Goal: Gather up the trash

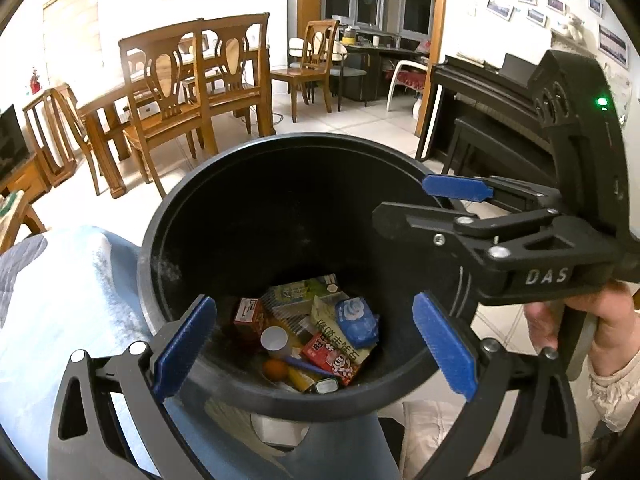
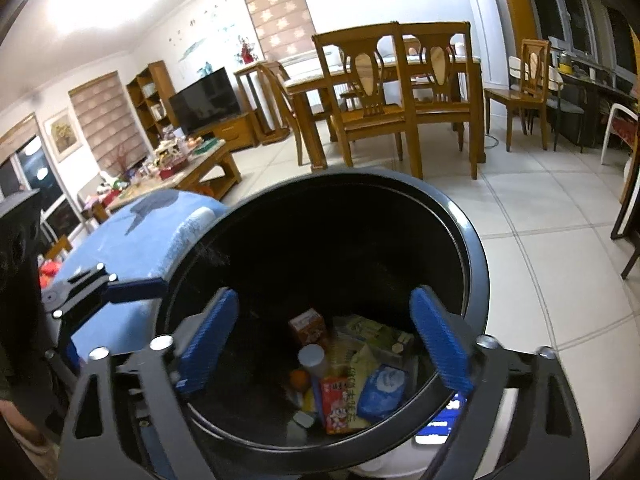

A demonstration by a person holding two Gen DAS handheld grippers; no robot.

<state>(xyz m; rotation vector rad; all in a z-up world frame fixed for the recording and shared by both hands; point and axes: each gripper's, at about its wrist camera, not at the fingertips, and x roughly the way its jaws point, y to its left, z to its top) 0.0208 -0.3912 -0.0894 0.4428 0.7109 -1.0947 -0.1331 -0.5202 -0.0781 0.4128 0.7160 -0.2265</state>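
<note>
Two empty, open grippers, left gripper (image 1: 316, 344) and right gripper (image 2: 324, 344), above one bin (image 1: 168, 240).

Pale tiled floor (image 2: 532, 216) carries the room. Wooden dining chairs (image 2: 368, 108) and dining table (image 2: 404, 68) stand on it toward 12 o'clock. Low coffee table (image 2: 208, 168) at 10 o'clock, cluttered on top. Black bin (image 2: 476, 264) in foreground; whether its base touches the floor cannot be seen.
</note>
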